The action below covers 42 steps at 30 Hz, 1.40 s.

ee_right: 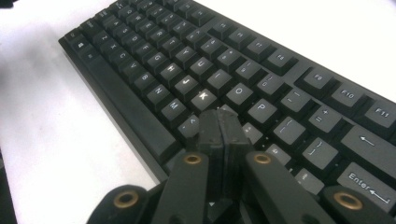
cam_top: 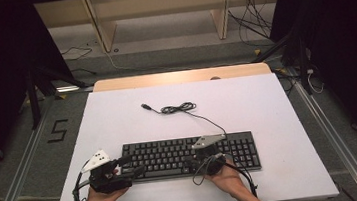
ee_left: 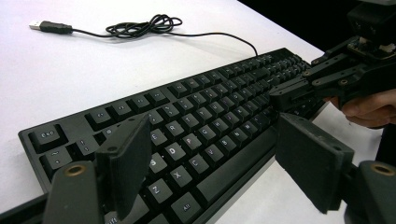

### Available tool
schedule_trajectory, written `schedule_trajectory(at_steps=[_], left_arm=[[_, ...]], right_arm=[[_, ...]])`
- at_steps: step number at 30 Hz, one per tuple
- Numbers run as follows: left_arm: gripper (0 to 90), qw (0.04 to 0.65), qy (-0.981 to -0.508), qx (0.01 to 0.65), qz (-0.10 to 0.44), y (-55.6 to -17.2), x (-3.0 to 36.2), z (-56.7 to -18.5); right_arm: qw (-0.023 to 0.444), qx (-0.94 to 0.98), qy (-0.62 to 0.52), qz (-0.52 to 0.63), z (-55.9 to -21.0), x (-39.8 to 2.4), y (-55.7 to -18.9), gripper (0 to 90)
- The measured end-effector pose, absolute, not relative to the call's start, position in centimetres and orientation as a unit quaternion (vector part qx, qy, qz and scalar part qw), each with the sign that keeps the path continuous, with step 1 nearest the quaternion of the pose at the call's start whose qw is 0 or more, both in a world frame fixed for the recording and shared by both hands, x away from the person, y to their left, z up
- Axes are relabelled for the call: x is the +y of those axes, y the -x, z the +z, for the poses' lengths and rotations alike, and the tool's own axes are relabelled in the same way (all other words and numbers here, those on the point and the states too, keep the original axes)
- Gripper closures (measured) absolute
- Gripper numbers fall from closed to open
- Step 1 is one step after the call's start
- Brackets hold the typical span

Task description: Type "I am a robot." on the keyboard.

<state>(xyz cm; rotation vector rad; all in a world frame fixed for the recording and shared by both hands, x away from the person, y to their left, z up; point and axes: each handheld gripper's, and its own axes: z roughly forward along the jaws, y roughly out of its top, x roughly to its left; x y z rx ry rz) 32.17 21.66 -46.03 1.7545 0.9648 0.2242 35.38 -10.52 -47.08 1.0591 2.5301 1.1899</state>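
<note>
On white table [cam_top: 118, 117], black keyboard [cam_top: 172, 154]

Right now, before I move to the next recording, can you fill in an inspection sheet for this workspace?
Surface: white table top, wooden strip along its far edge.
Job's things: black keyboard lying flat near the front edge.
Clutter: nothing seen.
Grippers: left gripper open, jaws astride the keyboard's left end; right gripper shut, empty, its tips down among the keys near L.
Cables: keyboard cable runs back across the table to a loose coil, USB plug unplugged; a cable trails from each gripper.
Surroundings: wooden frame and loose wires on the floor behind; a "5" marked on the floor at left.
</note>
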Motion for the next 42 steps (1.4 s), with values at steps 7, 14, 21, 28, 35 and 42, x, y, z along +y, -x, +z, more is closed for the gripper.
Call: schedule_trajectory(at_steps=[7,14,21,28,35,42], left_arm=[[26.4,0.536,-0.734,0.407,0.094,-32.2,21.7,-46.0],[26.2,0.535,-0.736,0.405,0.094,-32.2,21.7,-46.0],[26.2,0.535,-0.736,0.405,0.094,-32.2,21.7,-46.1],[26.2,0.534,-0.736,0.406,0.095,-32.2,21.7,-46.1],[26.2,0.535,-0.735,0.406,0.095,-32.3,21.7,-46.1],[26.0,0.534,-0.736,0.405,0.095,-32.3,21.7,-46.1]], right_arm=[[0.074,0.848,-0.352,0.39,-47.3,-10.3,-35.4,90.0],[0.076,0.852,-0.347,0.384,-47.5,-10.2,-35.3,90.0],[0.086,0.857,-0.342,0.375,-47.8,-10.0,-35.2,90.0],[0.085,0.855,-0.346,0.377,-47.8,-10.0,-35.2,90.0],[0.074,0.839,-0.36,0.4,-47.3,-10.7,-35.3,84.6],[0.069,0.826,-0.362,0.427,-46.6,-11.7,-35.2,77.5]])
